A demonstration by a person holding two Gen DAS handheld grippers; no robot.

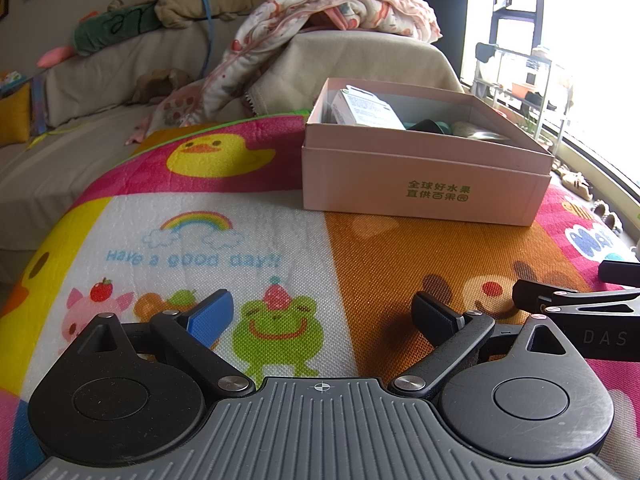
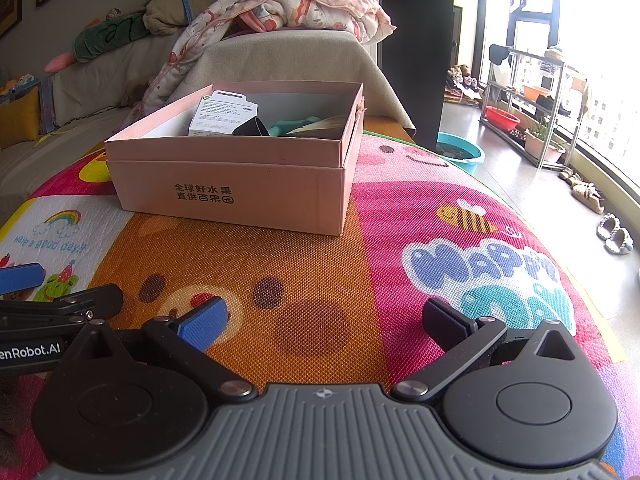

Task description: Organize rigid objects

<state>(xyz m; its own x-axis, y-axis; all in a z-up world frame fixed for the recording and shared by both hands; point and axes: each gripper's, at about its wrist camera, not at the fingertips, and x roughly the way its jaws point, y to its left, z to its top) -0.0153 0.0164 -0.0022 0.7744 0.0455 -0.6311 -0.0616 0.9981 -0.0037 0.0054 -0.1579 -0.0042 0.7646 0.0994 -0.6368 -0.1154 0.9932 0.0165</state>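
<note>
A pink cardboard box point(image 1: 424, 176) point(image 2: 232, 196) with green print stands on the cartoon play mat point(image 1: 248, 240) point(image 2: 400, 240). Inside it lean a white retail package point(image 1: 366, 110) point(image 2: 222, 114), a black item point(image 2: 250, 126), a teal piece point(image 2: 294, 126) and a pale flat object point(image 2: 320, 125). My left gripper point(image 1: 322, 312) hovers low over the mat, well short of the box, open and empty. My right gripper point(image 2: 324, 320) sits beside it, also open and empty. Each gripper shows at the edge of the other's view: the right gripper's arm point(image 1: 580, 304), the left gripper's arm point(image 2: 60, 304).
A covered sofa point(image 1: 100, 80) with plush toys and a crumpled quilt point(image 1: 320, 16) point(image 2: 280, 4) rises behind the mat. To the right lie a tiled floor, a teal basin point(image 2: 464, 156), a metal rack point(image 2: 536, 100), slippers point(image 2: 614, 232) and a bright window.
</note>
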